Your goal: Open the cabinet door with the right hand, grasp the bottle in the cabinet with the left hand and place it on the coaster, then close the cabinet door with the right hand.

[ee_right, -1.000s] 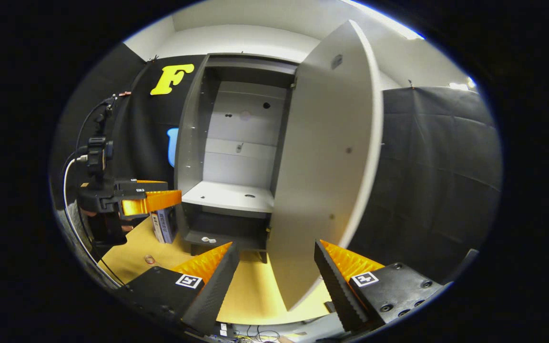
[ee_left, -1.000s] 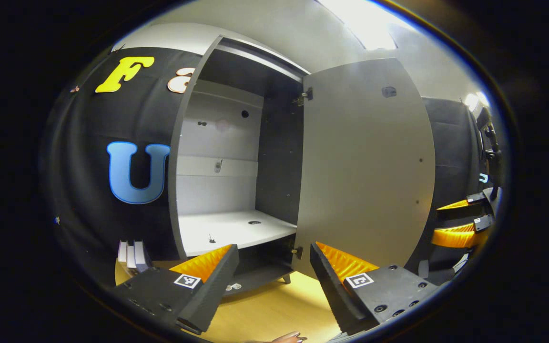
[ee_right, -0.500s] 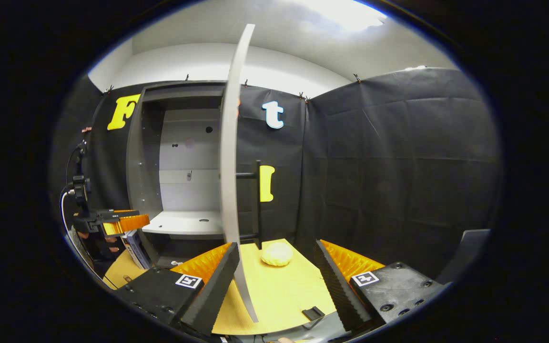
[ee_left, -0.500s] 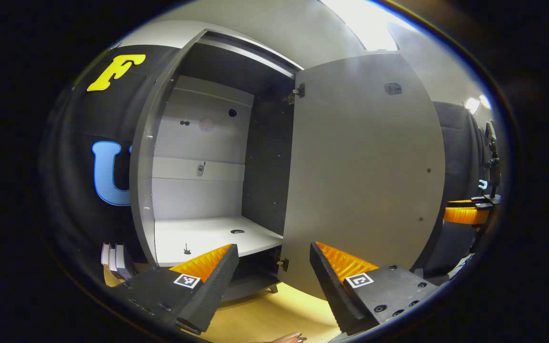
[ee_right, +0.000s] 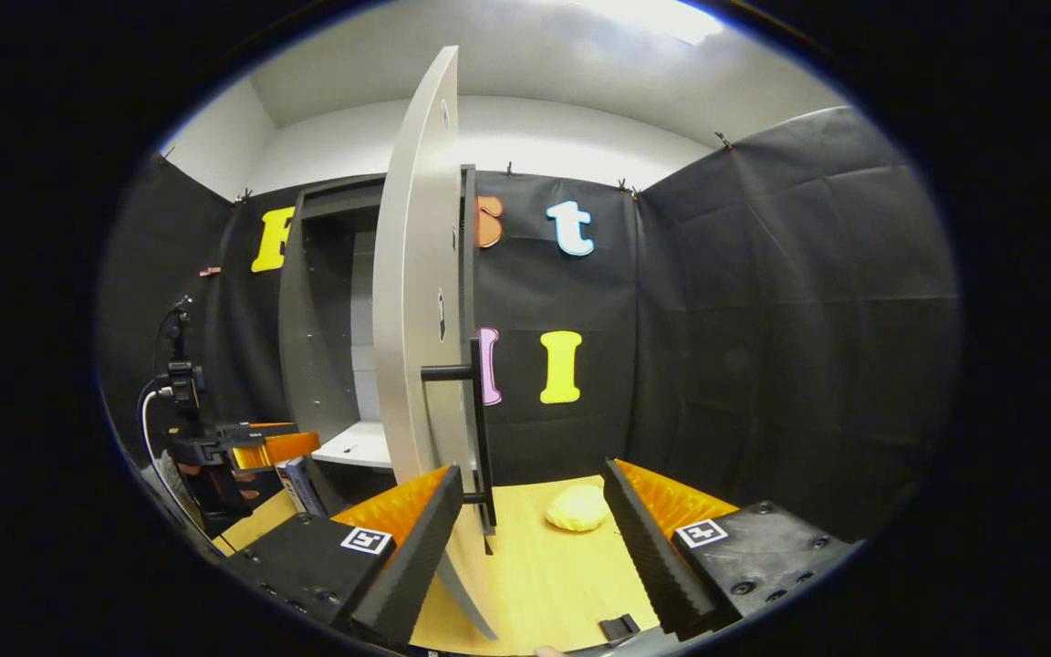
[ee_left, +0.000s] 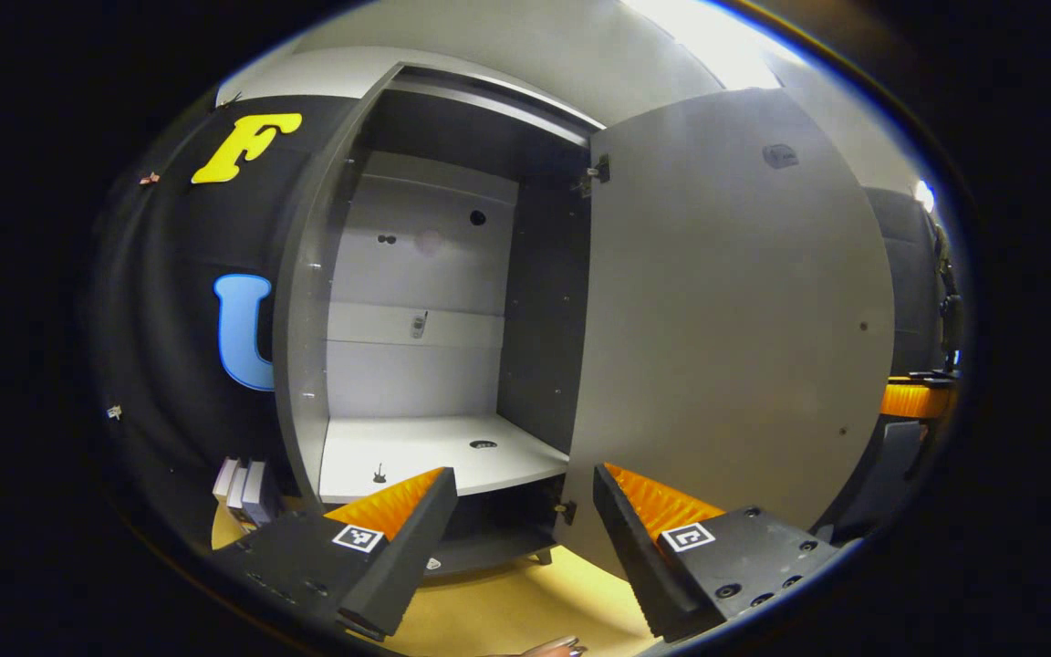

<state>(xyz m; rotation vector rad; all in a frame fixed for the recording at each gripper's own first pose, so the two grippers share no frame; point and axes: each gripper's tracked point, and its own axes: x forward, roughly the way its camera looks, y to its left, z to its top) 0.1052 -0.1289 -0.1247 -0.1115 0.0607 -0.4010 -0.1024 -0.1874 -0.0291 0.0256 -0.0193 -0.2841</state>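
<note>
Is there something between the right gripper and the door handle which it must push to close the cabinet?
Nothing visible blocks it. In the right gripper view the right gripper is open and faces the door nearly edge-on; the handle on the door's outer face sits just above and between its fingers, with only free air before it.

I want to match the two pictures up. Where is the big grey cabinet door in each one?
Left gripper view: the cabinet door fills the right half, its flat inner face toward the camera, swung open beside the cabinet's white shelf.
Right gripper view: the door stands left of centre, seen nearly edge-on, its black handle sticking out to the right.
Shared landmark: the white shelf inside the cabinet, left of the door in both.
</note>
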